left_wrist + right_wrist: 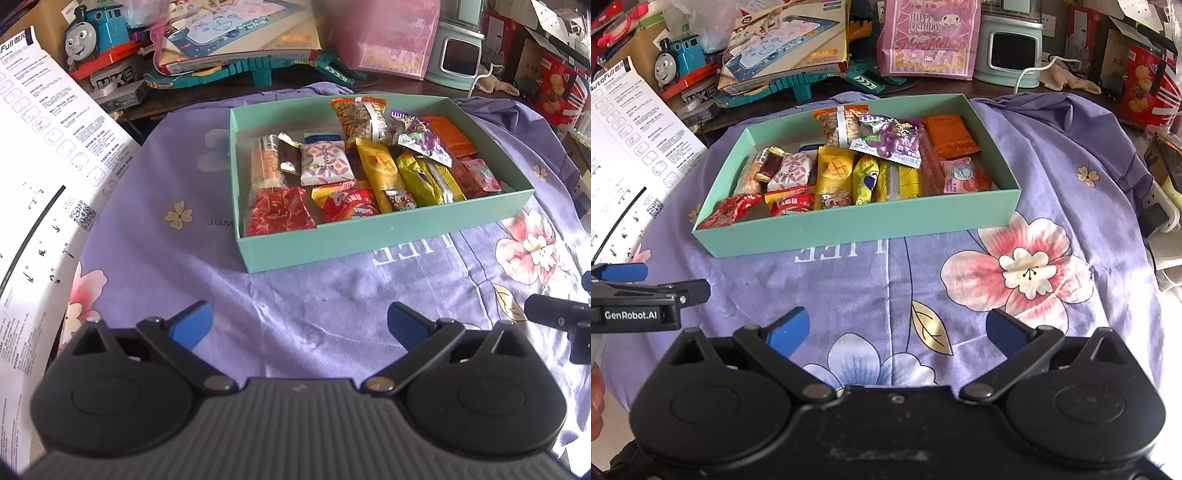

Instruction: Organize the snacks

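Observation:
A mint-green box (369, 240) sits on the purple floral cloth and holds several snack packets: a red one (279, 212), a white-and-purple one (323, 160), a yellow one (382, 170), an orange one (452, 136). The box also shows in the right wrist view (857, 230). My left gripper (299, 325) is open and empty, over bare cloth in front of the box. My right gripper (897, 330) is open and empty, also in front of the box. The left gripper shows at the left edge of the right wrist view (646, 295).
A white instruction sheet (44, 166) lies at the left. Behind the box are a blue toy train (92, 33), a flat toy carton (240, 33), a pink gift bag (929, 37) and a pale green appliance (1012, 48). Red boxes (1145, 85) stand at the right.

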{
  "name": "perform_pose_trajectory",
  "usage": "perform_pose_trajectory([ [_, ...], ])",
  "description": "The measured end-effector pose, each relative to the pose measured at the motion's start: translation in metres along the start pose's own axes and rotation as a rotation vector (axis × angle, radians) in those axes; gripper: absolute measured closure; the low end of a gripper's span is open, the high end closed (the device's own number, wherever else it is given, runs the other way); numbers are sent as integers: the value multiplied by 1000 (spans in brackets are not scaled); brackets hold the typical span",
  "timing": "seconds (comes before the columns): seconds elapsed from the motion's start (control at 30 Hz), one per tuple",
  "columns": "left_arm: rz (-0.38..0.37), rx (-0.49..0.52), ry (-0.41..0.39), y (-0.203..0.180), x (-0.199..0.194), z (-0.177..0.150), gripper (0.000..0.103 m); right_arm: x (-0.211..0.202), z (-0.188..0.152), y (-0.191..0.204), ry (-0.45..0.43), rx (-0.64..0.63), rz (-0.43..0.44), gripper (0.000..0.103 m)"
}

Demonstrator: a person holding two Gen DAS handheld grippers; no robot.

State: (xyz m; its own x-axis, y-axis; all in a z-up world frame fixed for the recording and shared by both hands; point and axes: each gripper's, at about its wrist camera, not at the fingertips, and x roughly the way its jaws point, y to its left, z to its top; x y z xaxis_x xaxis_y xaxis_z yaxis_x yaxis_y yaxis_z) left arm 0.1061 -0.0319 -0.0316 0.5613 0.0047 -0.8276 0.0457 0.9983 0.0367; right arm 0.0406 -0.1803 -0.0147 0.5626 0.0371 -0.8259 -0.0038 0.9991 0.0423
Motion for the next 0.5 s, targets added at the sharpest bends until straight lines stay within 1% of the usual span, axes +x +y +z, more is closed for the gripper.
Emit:
perform_pose_trajectory([
  [0.5, 10, 17, 4, -3, 3, 2, 0, 6, 1, -1, 14, 11, -6, 0],
])
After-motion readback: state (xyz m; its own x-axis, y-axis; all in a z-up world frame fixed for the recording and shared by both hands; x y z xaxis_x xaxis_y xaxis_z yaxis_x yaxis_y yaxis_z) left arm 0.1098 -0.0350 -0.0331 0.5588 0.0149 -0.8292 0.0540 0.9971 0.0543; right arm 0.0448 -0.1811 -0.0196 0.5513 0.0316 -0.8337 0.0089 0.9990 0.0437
